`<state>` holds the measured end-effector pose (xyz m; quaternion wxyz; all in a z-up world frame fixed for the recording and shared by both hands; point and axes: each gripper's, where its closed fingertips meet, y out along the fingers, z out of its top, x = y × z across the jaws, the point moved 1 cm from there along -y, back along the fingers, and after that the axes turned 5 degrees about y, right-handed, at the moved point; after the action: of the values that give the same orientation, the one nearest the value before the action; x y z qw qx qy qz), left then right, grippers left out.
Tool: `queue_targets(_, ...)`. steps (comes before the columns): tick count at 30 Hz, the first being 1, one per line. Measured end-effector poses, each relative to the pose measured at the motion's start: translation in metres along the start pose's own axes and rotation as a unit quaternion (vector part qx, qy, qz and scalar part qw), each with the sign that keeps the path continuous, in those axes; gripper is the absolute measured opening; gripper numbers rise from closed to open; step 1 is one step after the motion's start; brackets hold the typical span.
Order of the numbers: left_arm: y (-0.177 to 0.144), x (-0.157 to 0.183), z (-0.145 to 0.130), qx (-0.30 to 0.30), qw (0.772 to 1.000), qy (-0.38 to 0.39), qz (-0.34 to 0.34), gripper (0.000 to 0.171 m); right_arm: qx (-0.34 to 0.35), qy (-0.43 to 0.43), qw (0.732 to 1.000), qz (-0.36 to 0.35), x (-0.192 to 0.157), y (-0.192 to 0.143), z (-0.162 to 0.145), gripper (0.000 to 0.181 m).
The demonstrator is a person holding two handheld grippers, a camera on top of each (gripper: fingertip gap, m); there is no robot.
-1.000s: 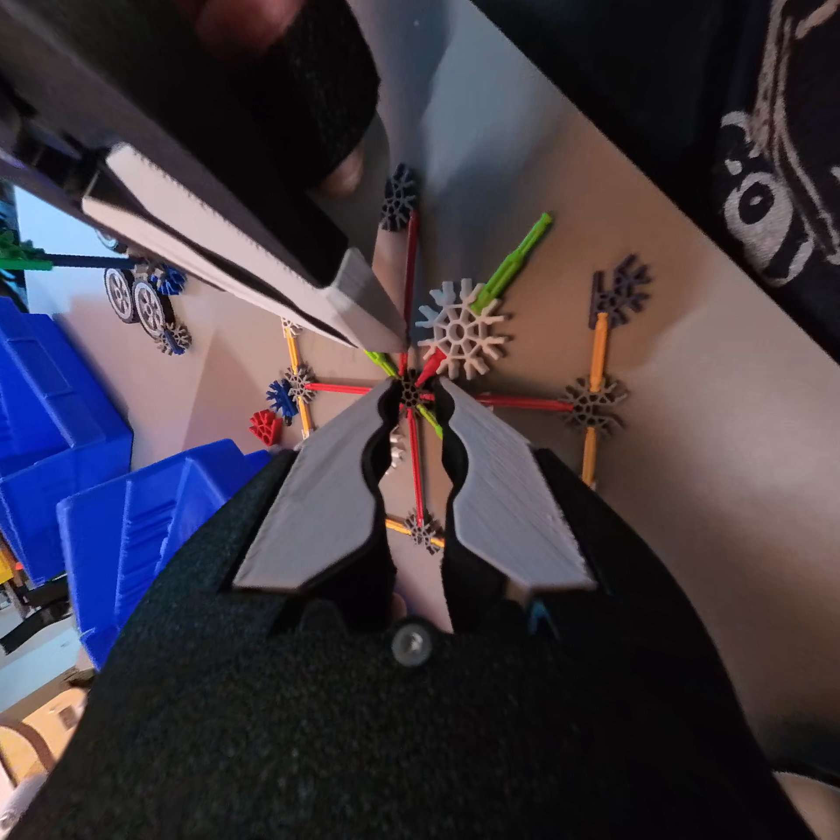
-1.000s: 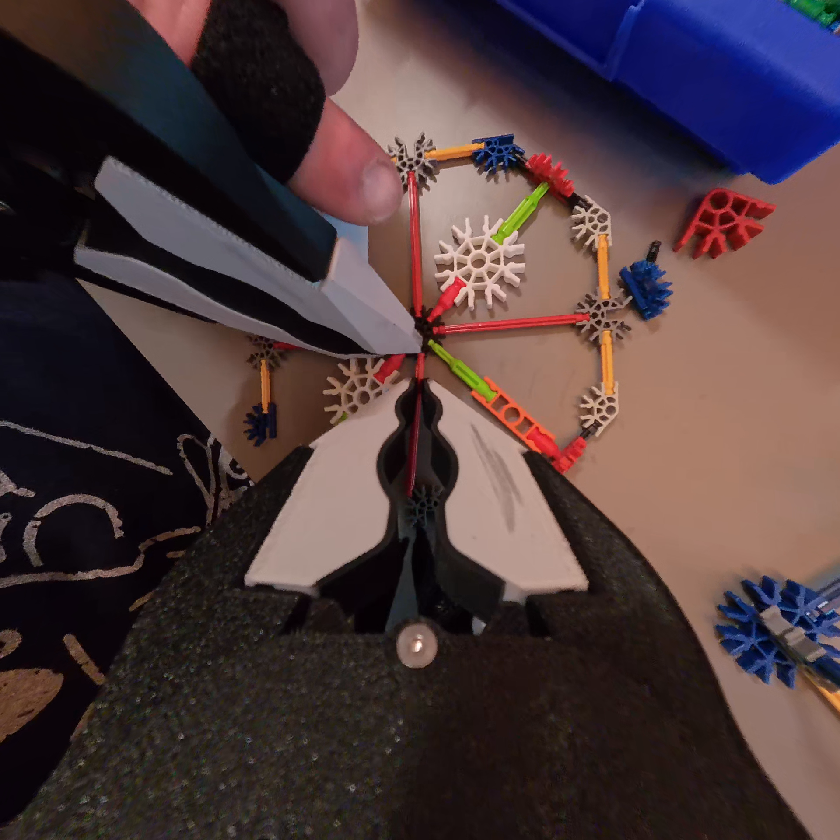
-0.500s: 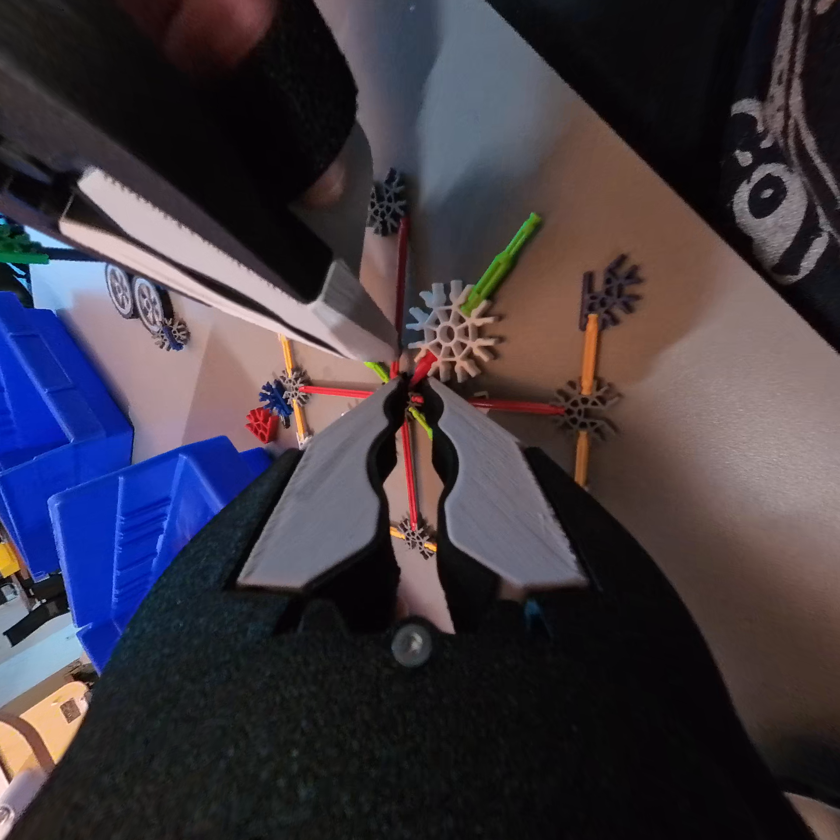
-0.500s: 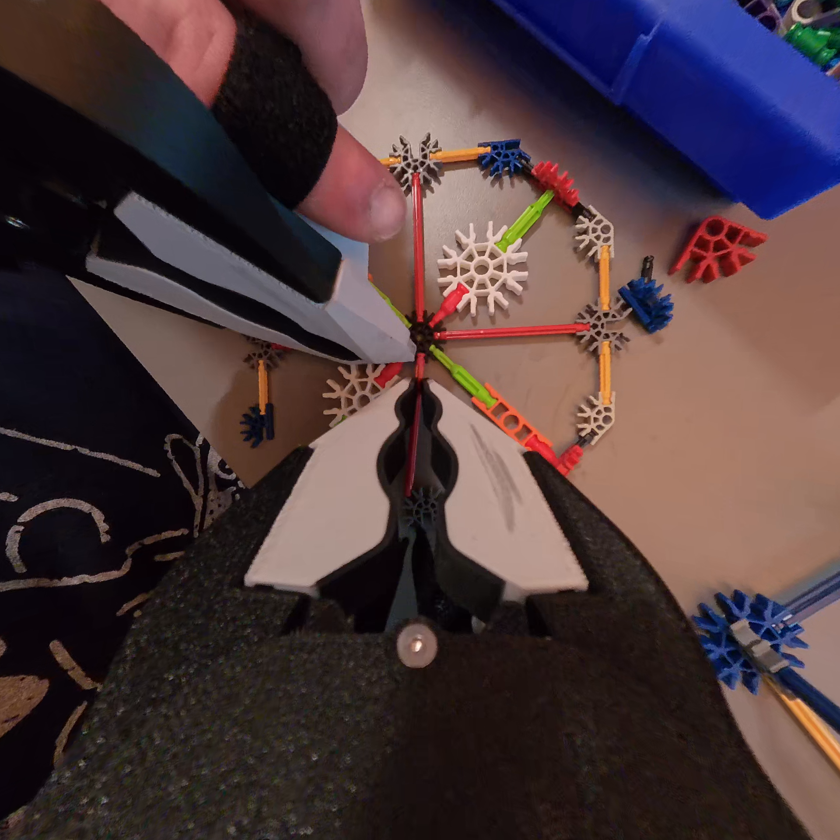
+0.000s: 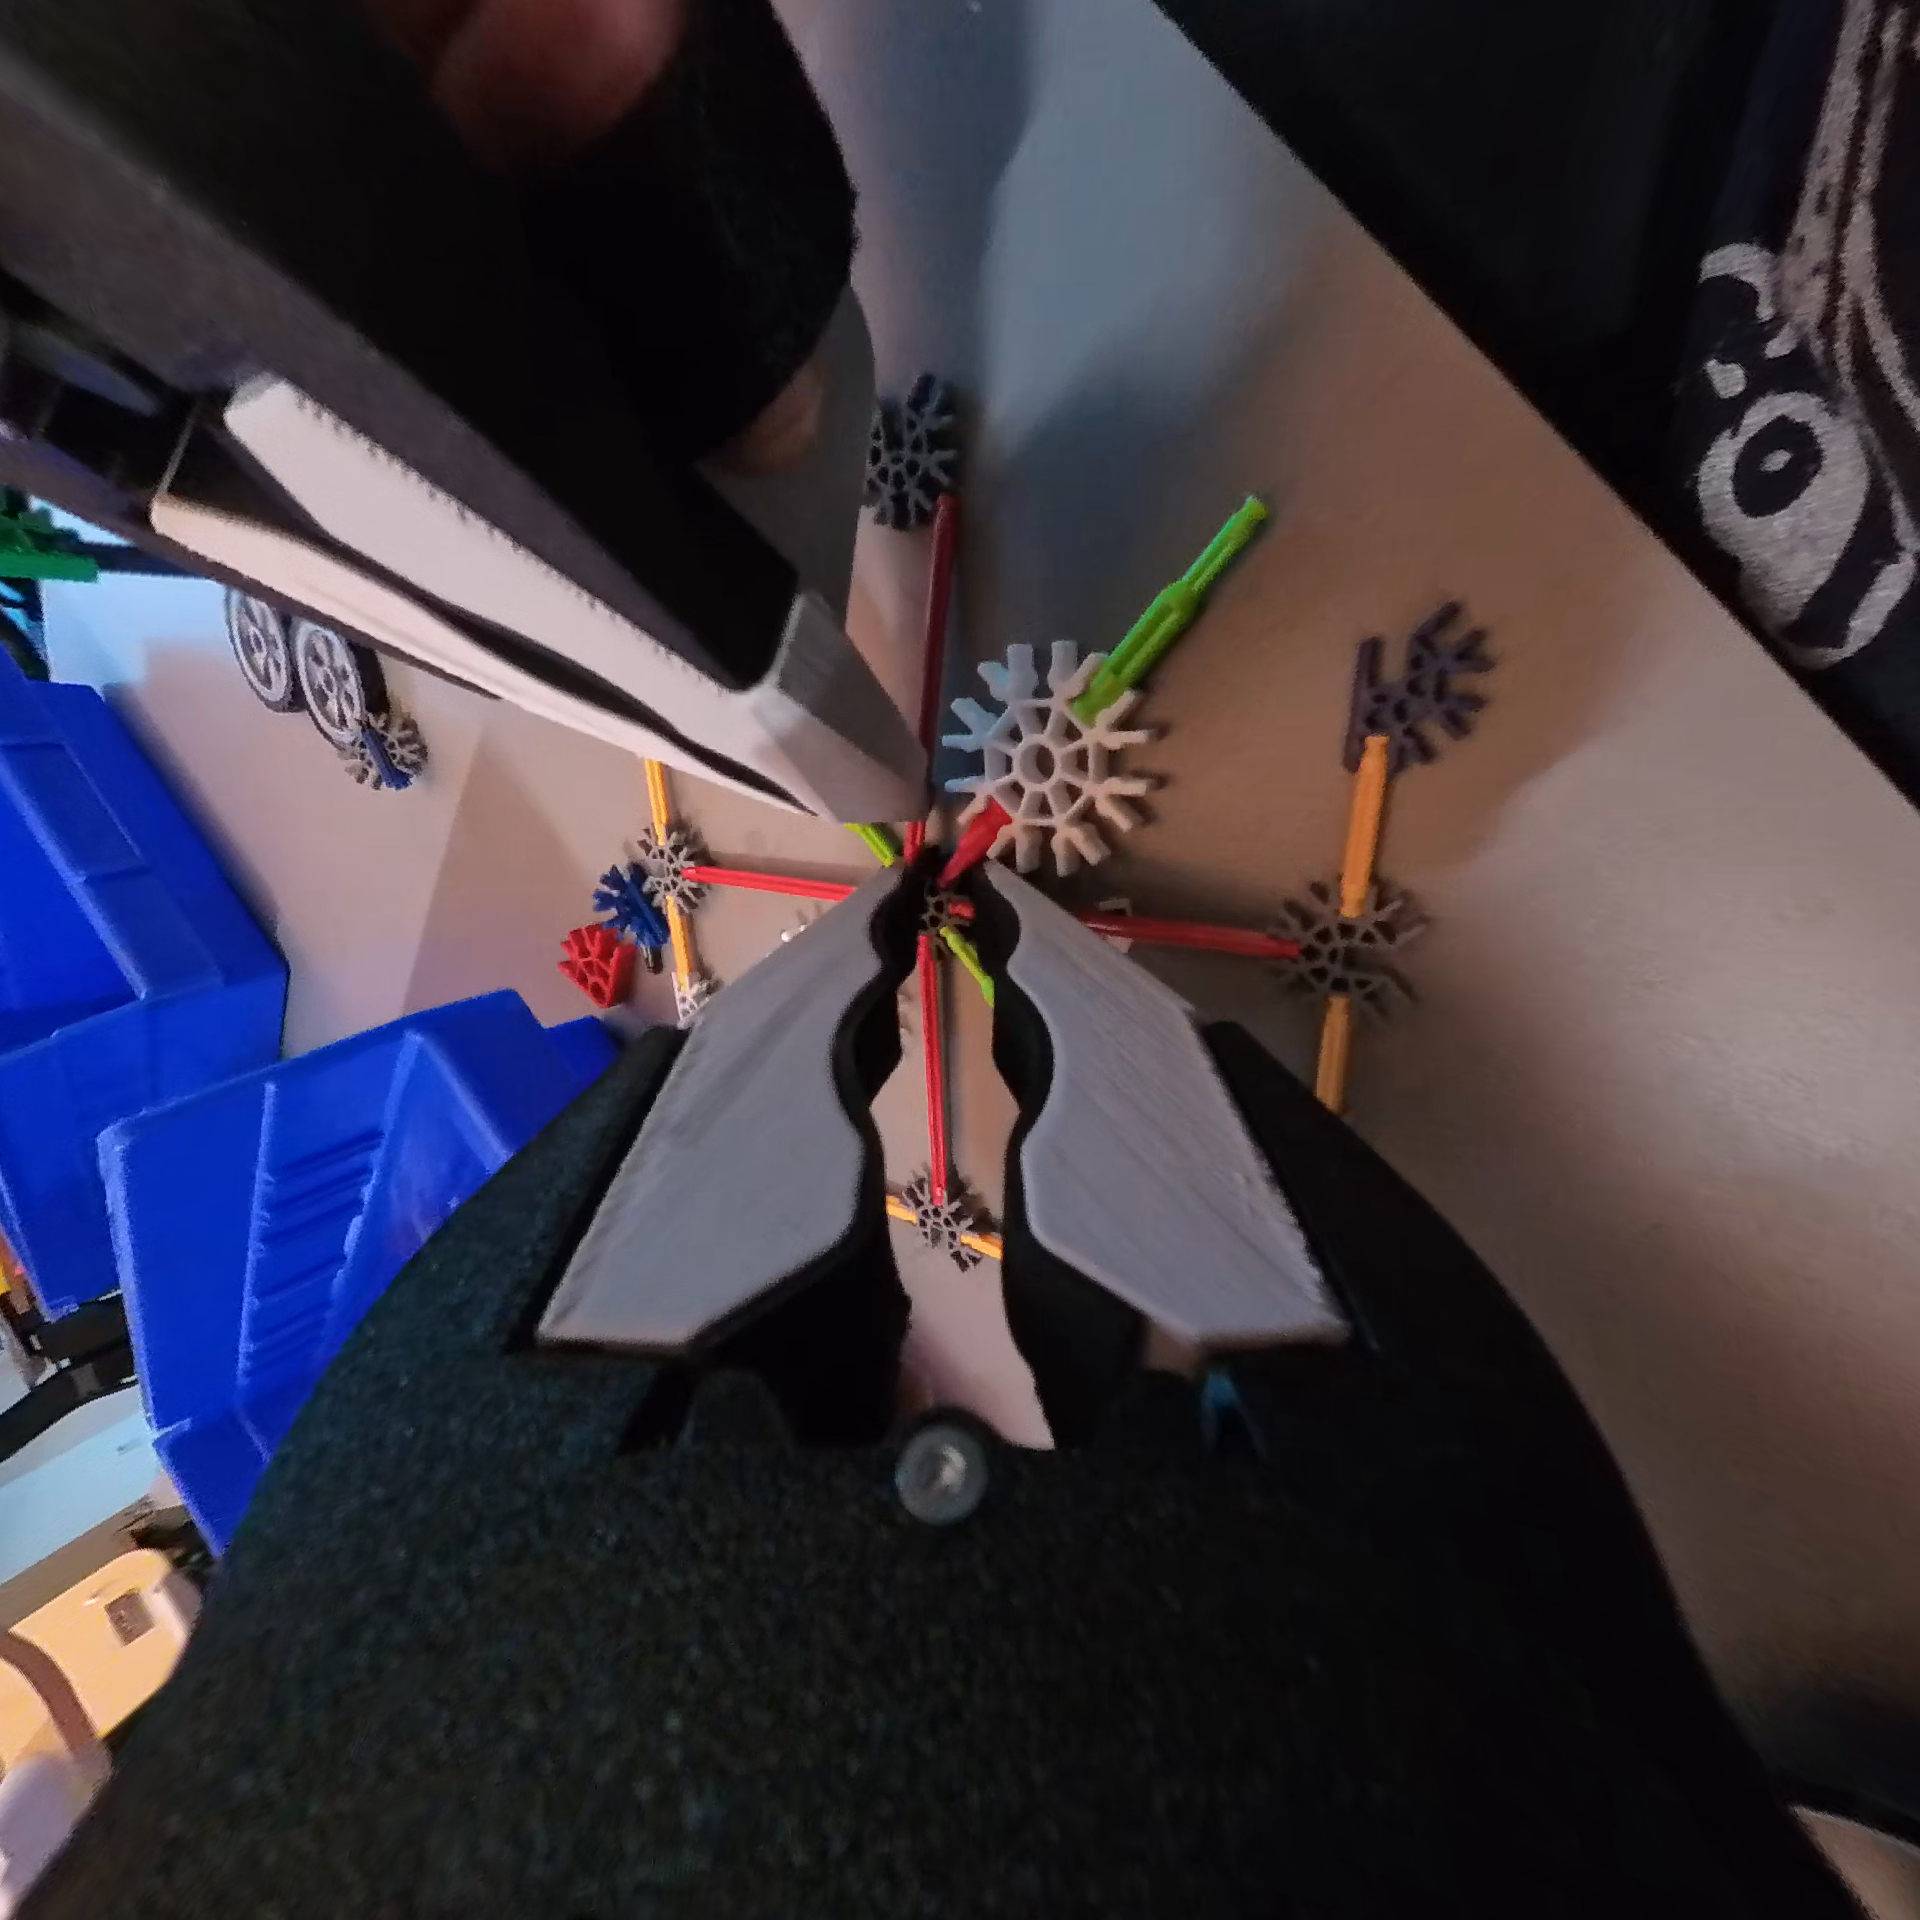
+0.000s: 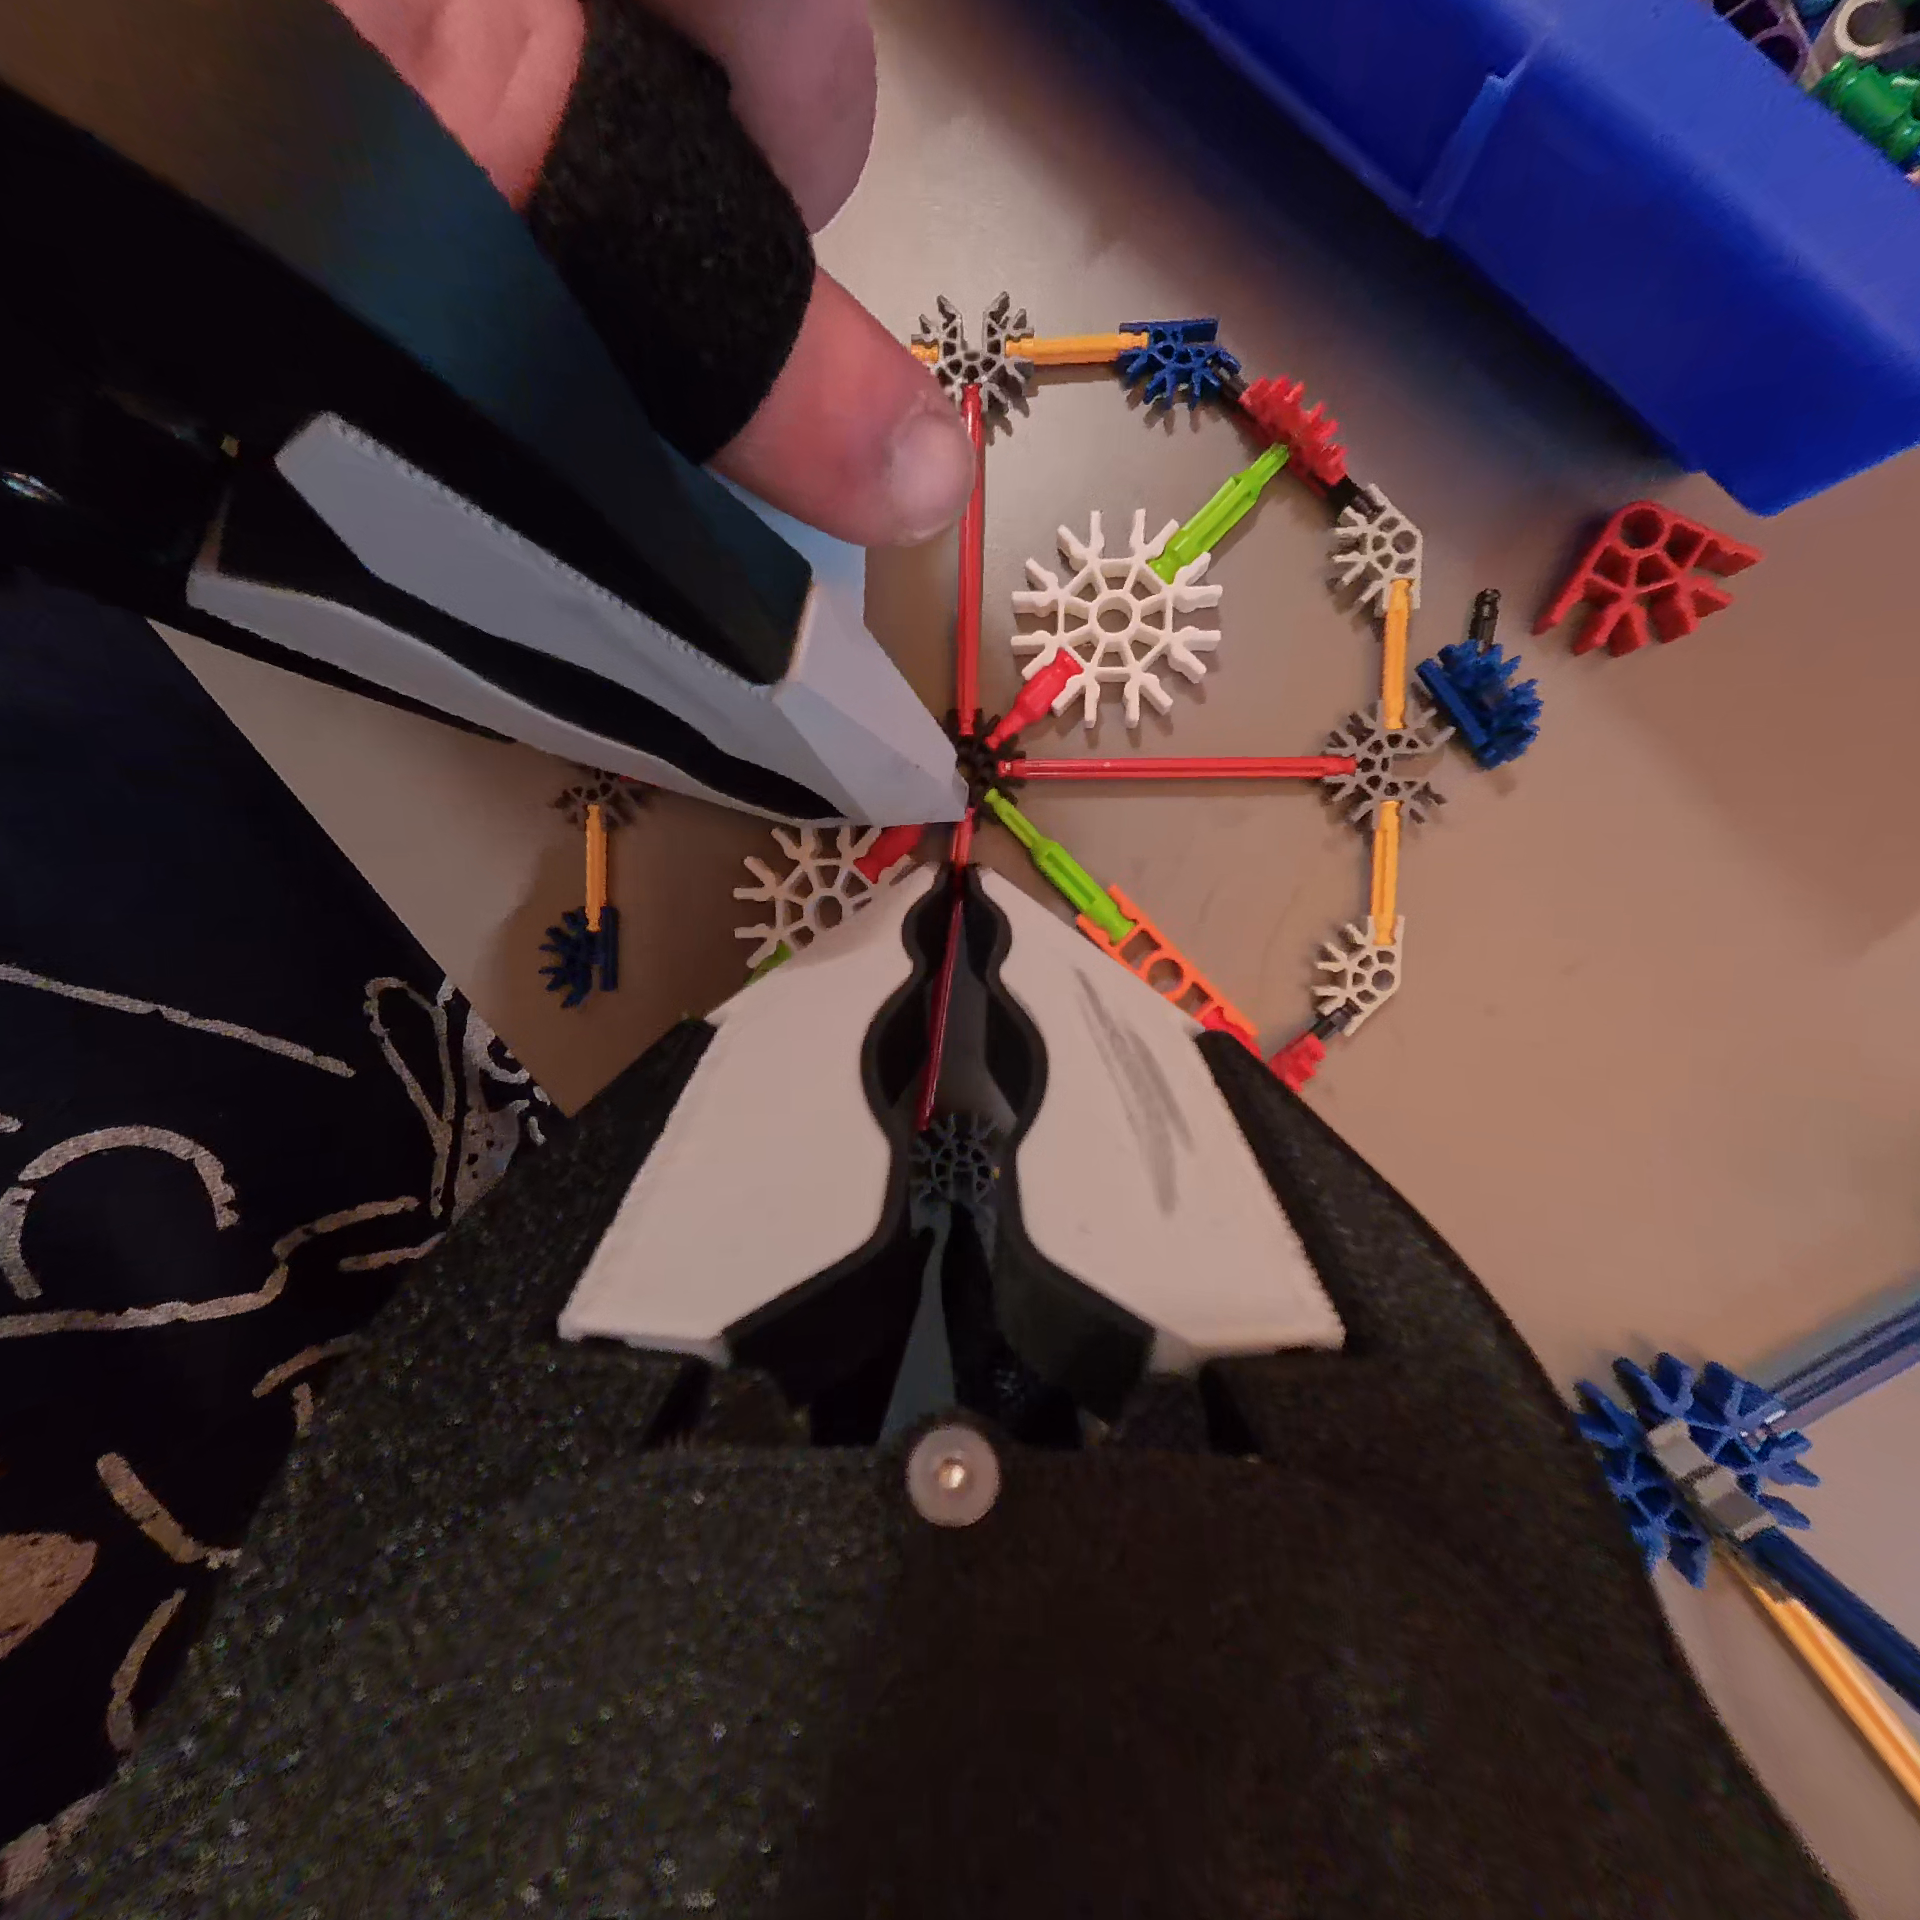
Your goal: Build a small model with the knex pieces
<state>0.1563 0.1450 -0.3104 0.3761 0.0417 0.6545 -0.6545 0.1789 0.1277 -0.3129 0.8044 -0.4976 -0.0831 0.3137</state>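
Observation:
A flat wheel of coloured rods and snowflake connectors lies on the tan table, around a black hub (image 6: 977, 758). The hub also shows in the left wrist view (image 5: 940, 909). My left gripper (image 5: 940, 888) has its tips closed on either side of this hub. In the right wrist view it (image 6: 935, 800) comes in from the upper left. My right gripper (image 6: 961, 878) is shut on a red spoke rod (image 6: 940, 1018) that ends in a dark connector (image 6: 956, 1158) between its fingers. Its tip (image 5: 894, 795) is just beside the hub. A white connector (image 6: 1117, 618) lies inside the wheel.
Blue bins stand at the far side (image 6: 1610, 208) and left (image 5: 260, 1195). A loose red connector (image 6: 1647, 577), a blue connector on long rods (image 6: 1694, 1465) and two small wheels (image 5: 301, 665) lie around. The table edge and a person's dark shirt (image 6: 208, 1143) are close. Only a small space, under 4 cm, lies between the two pairs of fingers.
The left gripper's tip has slid slightly down along the hub's side. Both grips are unchanged and the wheel has barely moved.

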Motion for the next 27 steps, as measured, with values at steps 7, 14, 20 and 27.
queue_targets(7,0.001,0.002,0.0,-0.001,1.0,-0.005,-0.014,0.004,-0.001,-0.006,1.0,0.002,0.001,0.0,0.0,0.001)
queue_targets(14,0.0,0.002,0.0,-0.009,1.0,0.015,0.001,0.006,0.0,-0.01,1.0,0.003,0.001,0.001,0.001,0.001)
queue_targets(20,0.0,0.0,-0.001,-0.01,1.0,0.013,0.01,0.012,0.005,-0.008,1.0,0.008,0.001,0.0,0.002,0.007)
queue_targets(27,-0.003,0.0,-0.005,-0.011,1.0,-0.015,0.02,0.016,0.029,-0.001,1.0,0.008,0.005,-0.007,0.009,0.008)
